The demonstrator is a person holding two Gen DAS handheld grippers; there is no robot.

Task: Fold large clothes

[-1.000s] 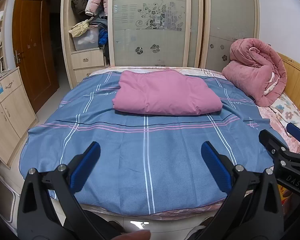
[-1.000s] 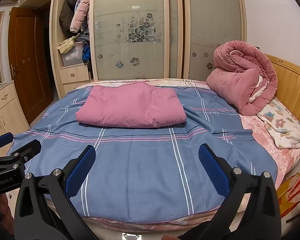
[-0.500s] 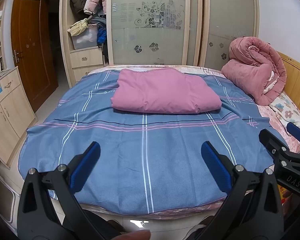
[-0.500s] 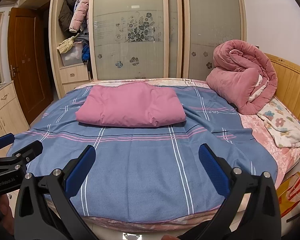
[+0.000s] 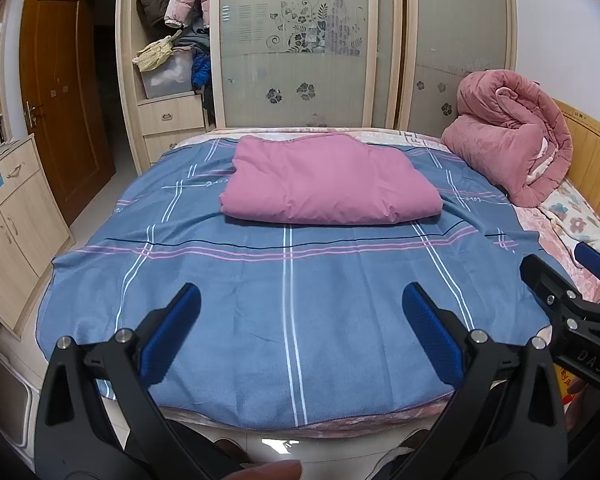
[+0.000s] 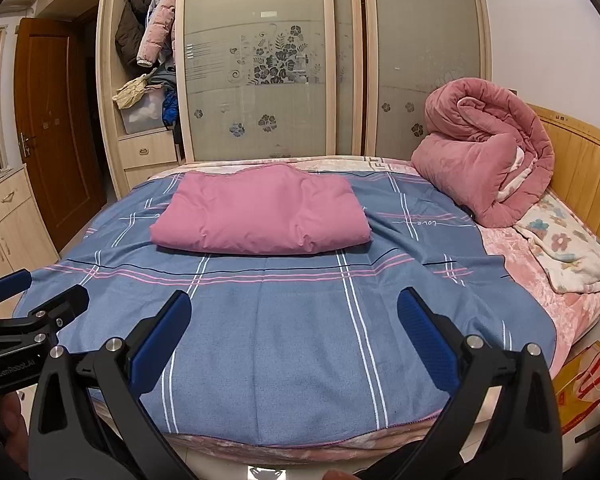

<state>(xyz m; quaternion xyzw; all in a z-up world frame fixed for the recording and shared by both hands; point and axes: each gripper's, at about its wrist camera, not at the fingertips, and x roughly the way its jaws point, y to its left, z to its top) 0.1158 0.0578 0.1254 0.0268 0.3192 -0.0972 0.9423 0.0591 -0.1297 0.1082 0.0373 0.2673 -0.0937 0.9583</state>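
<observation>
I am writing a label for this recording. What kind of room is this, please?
Most likely a home bedroom: a bed covered by a blue sheet, a wardrobe with sliding doors and hanging coats, and a rolled pink quilt by the headboard.

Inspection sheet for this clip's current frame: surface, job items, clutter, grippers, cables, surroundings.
Surface: bed covered by a blue plaid sheet, spread flat.
Job's things: folded pink garment lying on the sheet, far half.
Clutter: rolled pink quilt by the wooden headboard; floral blanket beside it.
Grippers: left gripper and right gripper open, above the near edge, holding nothing.
Cables: nothing seen.
Surroundings: wardrobe, one section open; brown door.
</observation>
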